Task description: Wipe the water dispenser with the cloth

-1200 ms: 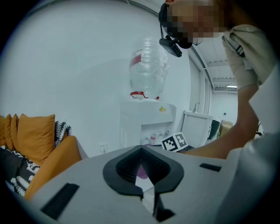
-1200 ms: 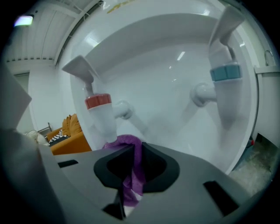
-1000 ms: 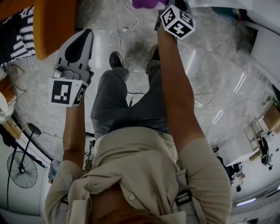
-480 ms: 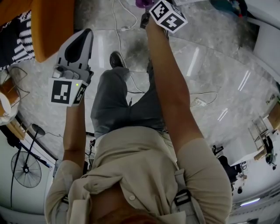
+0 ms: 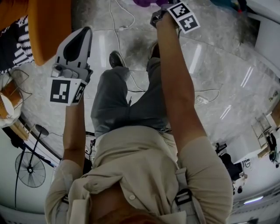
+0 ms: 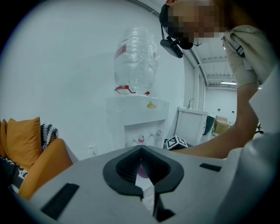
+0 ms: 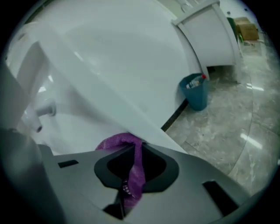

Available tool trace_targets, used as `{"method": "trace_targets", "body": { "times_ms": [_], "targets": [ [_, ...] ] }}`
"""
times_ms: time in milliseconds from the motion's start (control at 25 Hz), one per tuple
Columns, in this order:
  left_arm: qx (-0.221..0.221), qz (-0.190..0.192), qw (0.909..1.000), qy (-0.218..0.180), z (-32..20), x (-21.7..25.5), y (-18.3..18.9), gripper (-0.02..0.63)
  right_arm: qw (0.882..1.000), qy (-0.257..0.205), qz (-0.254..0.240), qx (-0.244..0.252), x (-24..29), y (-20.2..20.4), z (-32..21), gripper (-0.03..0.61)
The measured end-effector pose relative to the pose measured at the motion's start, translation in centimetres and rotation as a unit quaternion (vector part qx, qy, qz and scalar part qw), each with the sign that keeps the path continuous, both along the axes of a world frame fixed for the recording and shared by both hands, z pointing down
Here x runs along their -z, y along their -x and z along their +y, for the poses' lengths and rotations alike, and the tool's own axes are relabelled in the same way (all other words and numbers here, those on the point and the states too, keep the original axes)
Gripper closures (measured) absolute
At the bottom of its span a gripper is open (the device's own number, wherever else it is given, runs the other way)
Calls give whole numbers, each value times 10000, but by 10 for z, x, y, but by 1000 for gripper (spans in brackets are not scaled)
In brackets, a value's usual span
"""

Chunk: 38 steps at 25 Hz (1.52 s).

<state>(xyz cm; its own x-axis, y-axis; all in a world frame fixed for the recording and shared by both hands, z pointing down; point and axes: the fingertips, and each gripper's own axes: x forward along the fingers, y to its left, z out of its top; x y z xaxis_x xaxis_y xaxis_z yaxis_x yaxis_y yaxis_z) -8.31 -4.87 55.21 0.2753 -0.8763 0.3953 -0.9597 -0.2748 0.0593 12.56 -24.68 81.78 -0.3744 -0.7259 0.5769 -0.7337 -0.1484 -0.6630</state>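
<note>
The white water dispenser (image 6: 136,114) with an upturned clear bottle (image 6: 134,61) stands ahead in the left gripper view, its taps (image 6: 141,139) in a recess. My right gripper (image 7: 131,153) is shut on the purple cloth (image 7: 117,142) and presses it against the dispenser's white front (image 7: 109,65), just right of a tap (image 7: 41,109). In the head view, the right gripper (image 5: 161,8) reaches to the top edge, where the cloth (image 5: 146,2) shows. My left gripper (image 5: 85,31) is held up at the left, away from the dispenser, jaws together and holding nothing.
An orange cushion (image 5: 52,26) lies beside the left gripper. A blue bin (image 7: 195,92) and a white cabinet (image 7: 210,35) stand right of the dispenser. Cables (image 5: 122,22) run over the marble floor. A fan (image 5: 28,168) stands at lower left.
The right gripper with the cloth swung left and then back to the right along the dispenser. The left gripper has stayed in place.
</note>
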Motion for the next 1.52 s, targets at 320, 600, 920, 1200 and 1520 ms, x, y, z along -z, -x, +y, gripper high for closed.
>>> {"method": "trace_targets", "body": {
  "times_ms": [320, 600, 920, 1200, 1520],
  "targets": [
    [-120, -25, 9999, 52, -18, -1, -17, 598, 9964, 465, -328, -627, -30, -52, 17, 528],
    [-220, 39, 9996, 145, -27, 10, -31, 598, 9994, -150, -157, -268, 33, -69, -4, 529],
    [-270, 94, 9995, 95, -39, 44, -43, 598, 9965, -823, -116, -1, 130, -71, -8, 531],
    [-263, 132, 9995, 146, -40, 62, -42, 598, 9909, -1333, 136, 108, 193, -71, -10, 531],
    [-251, 155, 9995, 65, -49, 95, -41, 598, 9895, -1384, 377, 152, 234, -64, -6, 531]
  ]
}}
